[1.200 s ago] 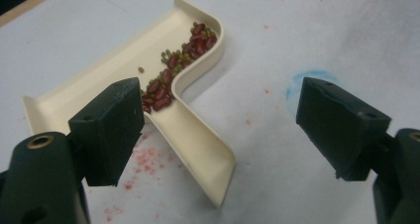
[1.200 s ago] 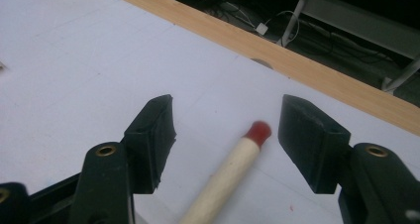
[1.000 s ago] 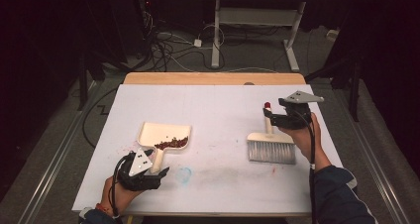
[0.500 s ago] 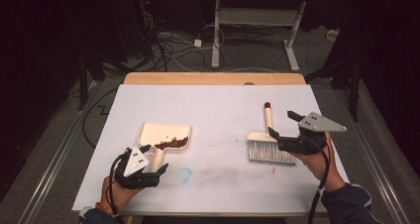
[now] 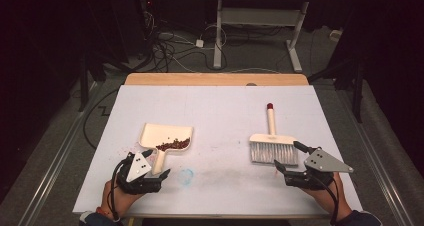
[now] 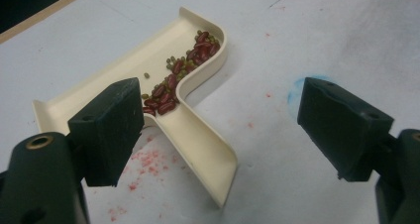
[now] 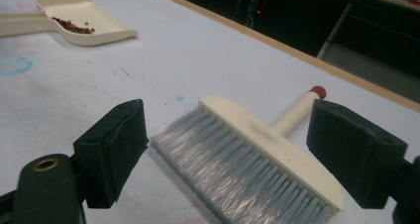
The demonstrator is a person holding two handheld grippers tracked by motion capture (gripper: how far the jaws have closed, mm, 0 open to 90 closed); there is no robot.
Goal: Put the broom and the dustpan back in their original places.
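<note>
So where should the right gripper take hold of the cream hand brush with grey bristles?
Grip the cream hand brush by its round, red-tipped handle, probably from above, jaws across it: it lies flat, pointing away, while the open right gripper sits at the wide bristle edge.

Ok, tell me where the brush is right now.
In the high view the brush lies flat on the table's right side, bristles toward the open right claw, untouched.

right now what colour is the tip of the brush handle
Dark red, on the brush handle's tip; right gripper view shows it best.
</note>
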